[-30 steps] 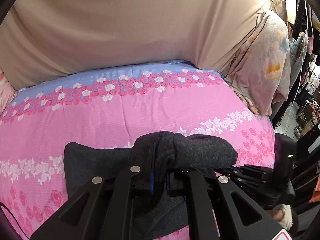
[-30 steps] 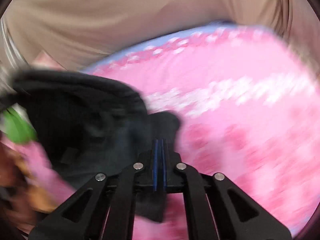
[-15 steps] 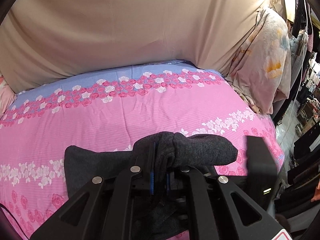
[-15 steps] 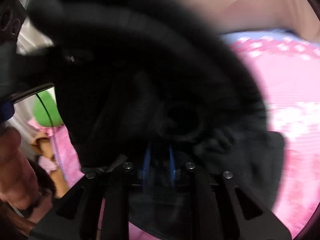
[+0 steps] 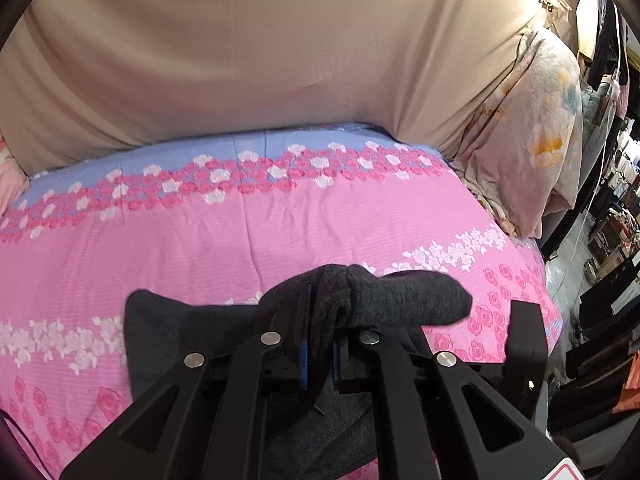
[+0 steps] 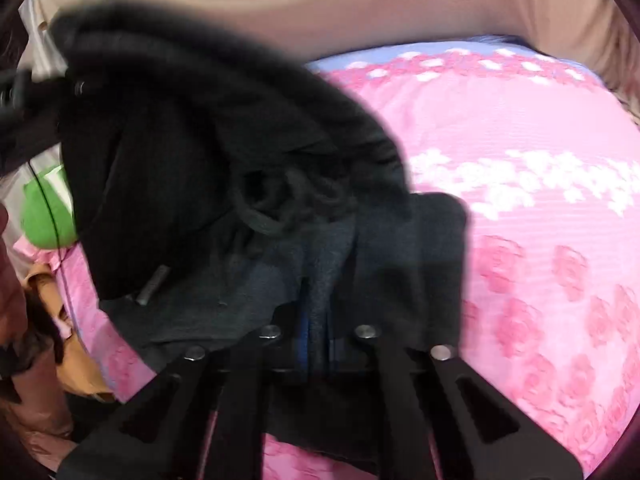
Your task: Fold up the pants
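Note:
The dark grey pants [image 5: 404,300] lie bunched on the pink floral bedspread [image 5: 240,236] near its front edge. My left gripper [image 5: 318,344] is shut on a thick fold of the pants. My right gripper [image 6: 318,320] is shut on another part of the pants [image 6: 208,152], which hang in a dark, blurred mass across the left half of the right wrist view. The right gripper's body [image 5: 524,360] shows at the lower right of the left wrist view.
A beige sheet [image 5: 260,52] covers the wall behind the bed. A pale floral quilt [image 5: 532,132] hangs at the bed's right end, with cluttered shelves [image 5: 612,216] beyond. A green object [image 6: 46,216] and a hand [image 6: 12,292] show at the left of the right wrist view.
My right gripper has taken hold of the pants and lifted them, so the cloth now fills the left of its view. The left gripper has stayed shut on its fold.

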The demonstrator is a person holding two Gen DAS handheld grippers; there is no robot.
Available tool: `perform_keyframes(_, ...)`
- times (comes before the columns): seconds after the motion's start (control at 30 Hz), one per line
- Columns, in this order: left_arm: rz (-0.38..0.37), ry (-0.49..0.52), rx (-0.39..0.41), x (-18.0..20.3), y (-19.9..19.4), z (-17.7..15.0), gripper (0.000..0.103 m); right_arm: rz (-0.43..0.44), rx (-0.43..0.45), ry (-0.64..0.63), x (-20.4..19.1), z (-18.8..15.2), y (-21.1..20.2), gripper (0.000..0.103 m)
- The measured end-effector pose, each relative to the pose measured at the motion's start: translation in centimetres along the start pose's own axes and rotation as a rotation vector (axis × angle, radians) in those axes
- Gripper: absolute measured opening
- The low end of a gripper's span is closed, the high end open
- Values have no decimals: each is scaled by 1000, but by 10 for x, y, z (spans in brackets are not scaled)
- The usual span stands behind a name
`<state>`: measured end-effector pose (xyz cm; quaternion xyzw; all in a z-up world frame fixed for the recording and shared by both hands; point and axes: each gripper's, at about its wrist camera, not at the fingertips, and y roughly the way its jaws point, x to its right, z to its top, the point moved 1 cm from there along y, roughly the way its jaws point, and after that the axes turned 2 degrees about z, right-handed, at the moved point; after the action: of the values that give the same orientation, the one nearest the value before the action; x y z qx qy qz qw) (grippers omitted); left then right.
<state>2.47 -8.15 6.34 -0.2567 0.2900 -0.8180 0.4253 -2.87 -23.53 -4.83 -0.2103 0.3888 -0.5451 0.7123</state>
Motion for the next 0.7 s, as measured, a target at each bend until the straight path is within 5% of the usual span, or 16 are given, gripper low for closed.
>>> perform_keyframes(0.17, -16, 44, 68, 12, -34, 1, 10, 56, 247, -53, -27, 14, -100, 5)
perform_keyframes(0.27, -71, 58, -62, 24, 4, -28, 75, -72, 141, -43, 3, -1, -81, 22)
perform_keyframes(0.37, -60, 71, -236, 23, 41, -70, 72, -136, 17, 132, 54, -27, -52, 24)
perform_keyframes(0.43, -145, 21, -276, 10, 31, -84, 73, -47, 71, 232, 70, -35, -71, 24)
perform_keyframes(0.53, -213, -98, -220, -28, -4, -81, 79, 38, 144, 270, 76, -25, -94, 45)
perform_keyframes(0.57, -193, -133, -183, -42, -15, -77, 82, 63, 151, 271, 78, -21, -95, 61)
perform_keyframes(0.6, -155, -162, -147, -55, -25, -73, 85, 94, 145, 269, 77, -16, -91, 67)
perform_keyframes(0.7, -54, -253, -89, -95, -38, -68, 86, 198, 84, 266, 51, -3, -58, 67)
